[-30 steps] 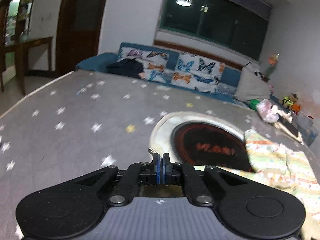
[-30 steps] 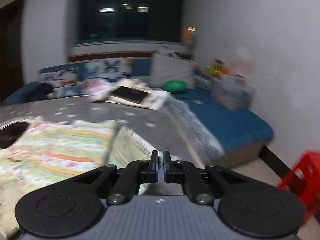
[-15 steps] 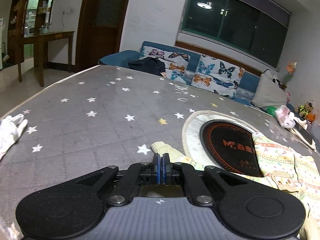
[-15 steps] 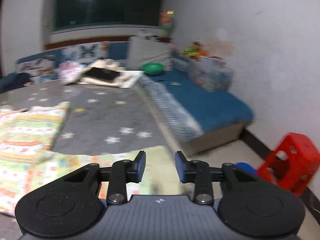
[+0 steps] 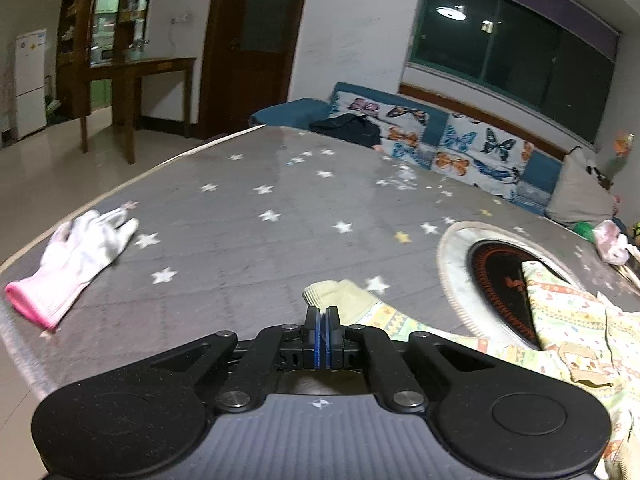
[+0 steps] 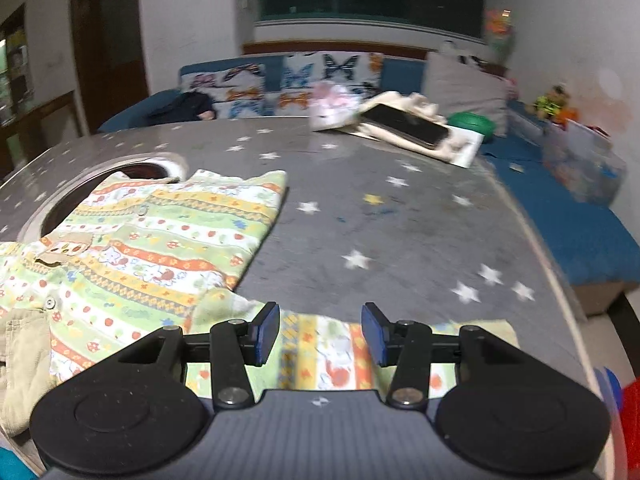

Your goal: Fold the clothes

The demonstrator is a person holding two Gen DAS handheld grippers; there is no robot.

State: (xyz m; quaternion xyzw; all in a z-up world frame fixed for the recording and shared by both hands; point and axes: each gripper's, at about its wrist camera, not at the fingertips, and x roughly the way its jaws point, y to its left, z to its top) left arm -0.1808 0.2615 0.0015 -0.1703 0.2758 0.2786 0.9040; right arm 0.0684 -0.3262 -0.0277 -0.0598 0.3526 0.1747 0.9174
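— Shirt placement? It lies spread across the star-printed table, left of frame, one sleeve stretched under the right gripper, whose jaws stand apart.

— Handling? Probably light and limp; cuff or hem edges look best to pinch. The left gripper is pressed together; whether on the other cuff, unclear.

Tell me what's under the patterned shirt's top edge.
The patterned shirt overlaps a round inset cooktop in the star-print table; the covered part is hidden.

A soft printed cotton shirt lies on a bench under matt grey star-print cloth. The knitted glove is white; the gripper is matt black plastic.
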